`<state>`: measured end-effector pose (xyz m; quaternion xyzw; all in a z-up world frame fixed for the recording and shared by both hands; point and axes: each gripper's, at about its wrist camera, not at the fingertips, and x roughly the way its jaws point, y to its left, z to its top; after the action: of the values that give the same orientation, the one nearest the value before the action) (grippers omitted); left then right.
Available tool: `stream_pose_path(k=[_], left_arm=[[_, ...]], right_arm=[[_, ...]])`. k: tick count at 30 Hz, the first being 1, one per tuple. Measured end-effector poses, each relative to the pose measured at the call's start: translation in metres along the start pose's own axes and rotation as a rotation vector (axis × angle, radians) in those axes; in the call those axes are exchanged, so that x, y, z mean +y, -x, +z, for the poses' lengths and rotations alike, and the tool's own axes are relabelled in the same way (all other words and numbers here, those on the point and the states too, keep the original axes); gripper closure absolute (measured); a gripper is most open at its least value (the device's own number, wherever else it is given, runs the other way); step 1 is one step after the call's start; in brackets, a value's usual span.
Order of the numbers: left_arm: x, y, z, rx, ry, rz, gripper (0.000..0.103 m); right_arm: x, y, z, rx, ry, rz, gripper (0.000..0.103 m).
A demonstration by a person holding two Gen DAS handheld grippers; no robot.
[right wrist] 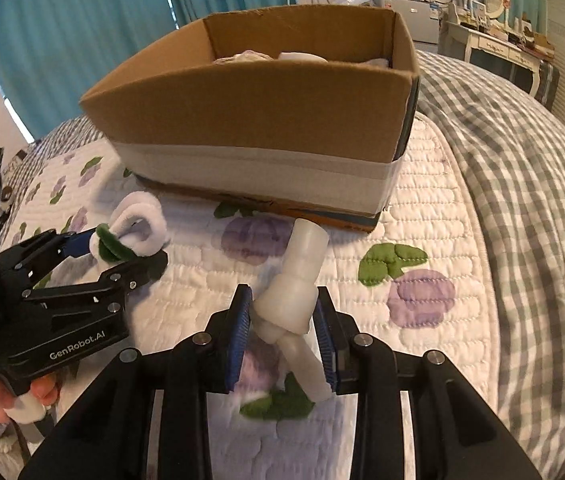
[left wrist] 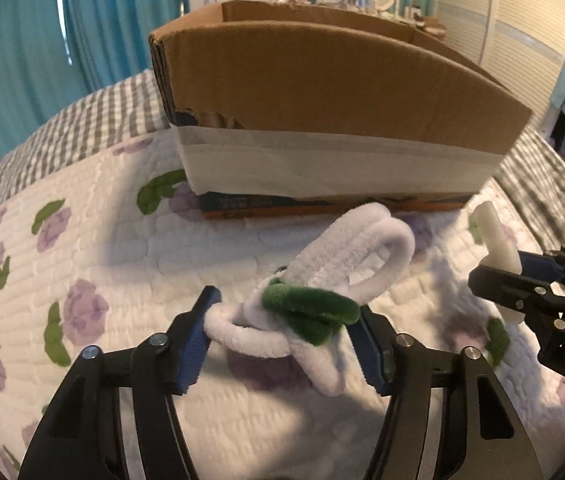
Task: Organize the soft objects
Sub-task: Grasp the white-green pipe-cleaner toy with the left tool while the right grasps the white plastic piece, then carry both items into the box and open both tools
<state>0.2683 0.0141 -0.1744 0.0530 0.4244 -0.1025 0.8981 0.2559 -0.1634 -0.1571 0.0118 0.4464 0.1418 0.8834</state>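
Your left gripper point(left wrist: 282, 328) has its blue-padded fingers point(left wrist: 196, 344) closed around a white chenille flower with a green stem wrap point(left wrist: 314, 304); the pads pinch it at the green-bound waist, and its looped petals reach forward and up toward the box, so its long axis runs roughly along the fingers; the right wrist view shows it lifted off the quilt rather than lying on it. Your right gripper point(right wrist: 284, 328) has its fingers point(right wrist: 240, 332) pressed onto a pale, waxy white jointed piece point(right wrist: 296, 292), gripped at its thick middle; its narrower cylindrical end tilts up and forward toward the box, while the other end hangs down below the pads; I cannot tell what the object is. Both pieces are held just above the floral quilted bedspread point(right wrist: 422, 208); straight ahead of both sits the open cardboard box point(right wrist: 266, 96), banded with white tape low on its near wall, and some pale soft items already show inside it. What the coming move turns on, I judge, is height: the near wall's rim stands above both pairs of fingers, so each load must rise before going forward; the right gripper looks better placed, seeing into the opening, whereas the left faces only the wall.
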Motion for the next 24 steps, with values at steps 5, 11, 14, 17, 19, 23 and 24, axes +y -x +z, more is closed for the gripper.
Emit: stream_pose_path(k=[5, 11, 14, 17, 19, 23, 24], left_arm=[[-0.003, 0.028, -0.004, -0.021, 0.004, -0.015, 0.049], [-0.006, 0.078, 0.011, -0.087, -0.006, -0.02, 0.049], [-0.008, 0.109, 0.021, -0.14, -0.007, -0.02, 0.049], [-0.009, 0.141, 0.032, -0.196, -0.019, -0.009, 0.049], [-0.011, 0.163, 0.037, -0.231, -0.025, -0.005, 0.049], [-0.013, 0.197, 0.044, -0.285, -0.035, -0.003, 0.049], [-0.014, 0.203, 0.045, -0.296, -0.036, -0.003, 0.049]], right_arm=[[0.01, 0.03, -0.004, -0.021, 0.028, -0.012, 0.072], [0.024, 0.084, 0.0, -0.08, 0.05, -0.013, 0.072], [0.033, 0.115, 0.004, -0.12, 0.069, -0.019, 0.072], [0.04, 0.149, 0.007, -0.164, 0.087, -0.029, 0.072], [0.044, 0.172, 0.01, -0.196, 0.097, -0.036, 0.072], [0.054, 0.209, 0.02, -0.249, 0.111, -0.042, 0.072], [0.056, 0.22, 0.024, -0.266, 0.115, -0.044, 0.072]])
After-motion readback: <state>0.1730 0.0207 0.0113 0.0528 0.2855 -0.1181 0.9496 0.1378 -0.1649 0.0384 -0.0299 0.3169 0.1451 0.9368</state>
